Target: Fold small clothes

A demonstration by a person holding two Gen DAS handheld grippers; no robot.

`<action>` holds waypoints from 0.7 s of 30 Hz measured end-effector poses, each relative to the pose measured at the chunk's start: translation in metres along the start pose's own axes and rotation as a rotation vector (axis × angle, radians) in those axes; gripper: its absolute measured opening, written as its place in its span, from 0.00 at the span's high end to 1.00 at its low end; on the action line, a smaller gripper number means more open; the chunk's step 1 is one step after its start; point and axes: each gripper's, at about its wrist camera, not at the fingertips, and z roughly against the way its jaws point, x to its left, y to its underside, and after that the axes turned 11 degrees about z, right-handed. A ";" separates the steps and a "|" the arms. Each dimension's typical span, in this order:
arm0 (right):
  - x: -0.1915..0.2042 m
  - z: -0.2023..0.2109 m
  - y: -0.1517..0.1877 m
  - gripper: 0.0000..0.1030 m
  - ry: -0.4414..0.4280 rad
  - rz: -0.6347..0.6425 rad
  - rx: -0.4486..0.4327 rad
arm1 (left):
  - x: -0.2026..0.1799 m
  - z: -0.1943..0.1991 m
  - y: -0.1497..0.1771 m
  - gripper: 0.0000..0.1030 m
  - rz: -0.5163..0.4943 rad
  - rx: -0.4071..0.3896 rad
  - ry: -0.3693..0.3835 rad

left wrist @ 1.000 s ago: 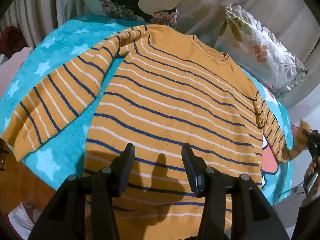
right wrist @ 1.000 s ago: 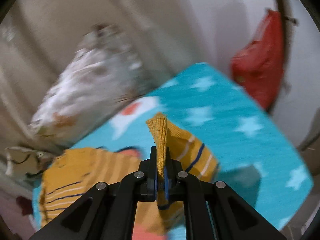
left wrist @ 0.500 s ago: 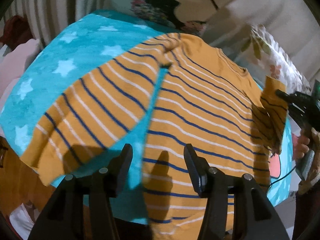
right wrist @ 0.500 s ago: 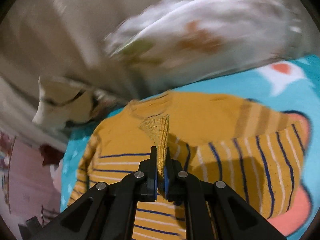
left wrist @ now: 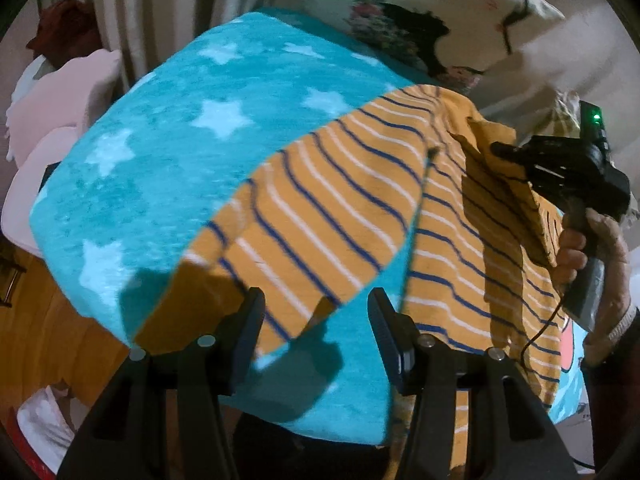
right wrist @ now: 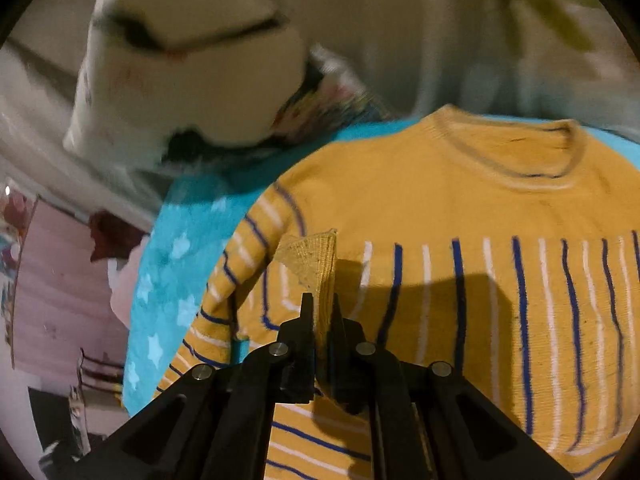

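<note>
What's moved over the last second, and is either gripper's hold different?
The right gripper, shut on the sleeve cuff throughout, has carried it from beside the sweater in over its chest. The left gripper stayed open and shifted toward the spread sleeve. The blanket is unchanged.

The sweater (left wrist: 340,216) is a fine knit, matt mustard yarn with thin blue and white stripes, and you can see the ribbing on the cuff (right wrist: 316,264) pinched right at the tip of the right gripper (right wrist: 320,312). Under it, the blanket (left wrist: 168,152) ahead of the left gripper (left wrist: 316,320) is fuzzy teal fleece, soft and nappy. Both grippers look like matt black plastic with small shiny metal screw heads. Down left of the left one, the floor (left wrist: 48,332) is smooth orange wood.
</note>
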 end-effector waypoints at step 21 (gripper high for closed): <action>0.159 -0.039 0.046 0.66 0.013 0.481 0.099 | 0.127 0.032 -0.052 0.46 0.299 -0.145 -0.084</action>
